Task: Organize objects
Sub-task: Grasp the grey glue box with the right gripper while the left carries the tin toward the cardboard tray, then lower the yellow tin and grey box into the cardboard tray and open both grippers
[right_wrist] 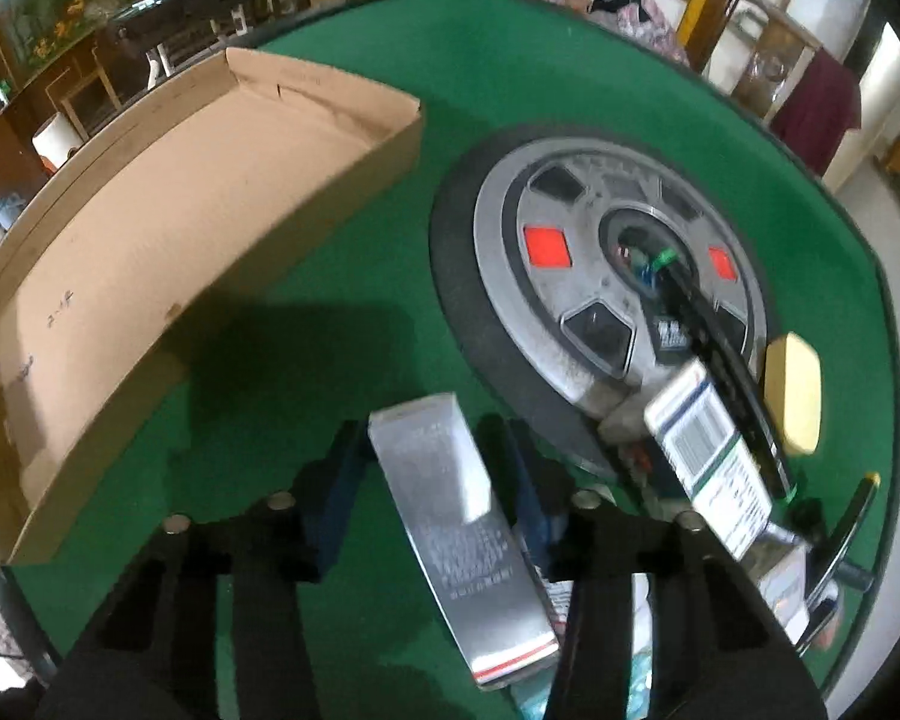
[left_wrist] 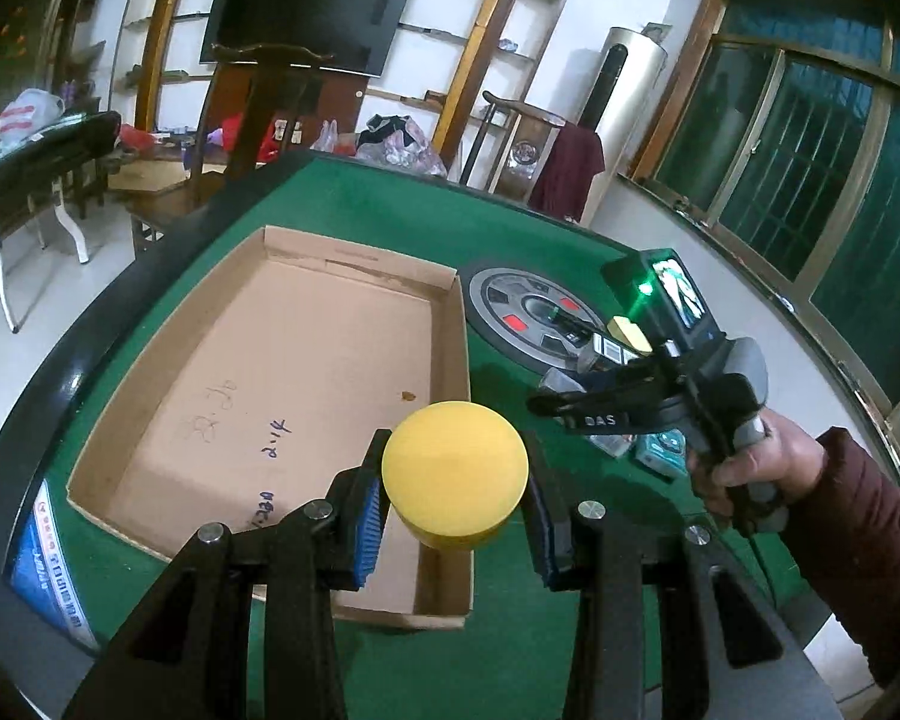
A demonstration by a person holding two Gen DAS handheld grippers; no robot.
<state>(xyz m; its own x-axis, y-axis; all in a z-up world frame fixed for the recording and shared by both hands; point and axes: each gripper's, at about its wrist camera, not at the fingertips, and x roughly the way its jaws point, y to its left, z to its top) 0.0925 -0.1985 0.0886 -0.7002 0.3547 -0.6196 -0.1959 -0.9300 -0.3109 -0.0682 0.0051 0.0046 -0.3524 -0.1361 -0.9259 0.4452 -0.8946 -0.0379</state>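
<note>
My left gripper [left_wrist: 453,501] is shut on a round yellow container [left_wrist: 455,471] and holds it above the near right corner of an open cardboard tray [left_wrist: 270,360]. My right gripper [right_wrist: 429,462] is shut on a long silver box [right_wrist: 456,528], held just above the green table [right_wrist: 510,60]. The right gripper also shows in the left wrist view [left_wrist: 546,405], to the right of the tray, over a pile of small boxes [left_wrist: 660,450]. The cardboard tray [right_wrist: 150,228] lies to the left in the right wrist view.
A round grey hub [right_wrist: 594,264] with red marks sits in the table's centre. By it lie a white barcode box [right_wrist: 708,456], a pale yellow block [right_wrist: 792,390] and a dark remote-like bar [right_wrist: 726,372]. A blue packet [left_wrist: 48,564] lies at the table's left edge.
</note>
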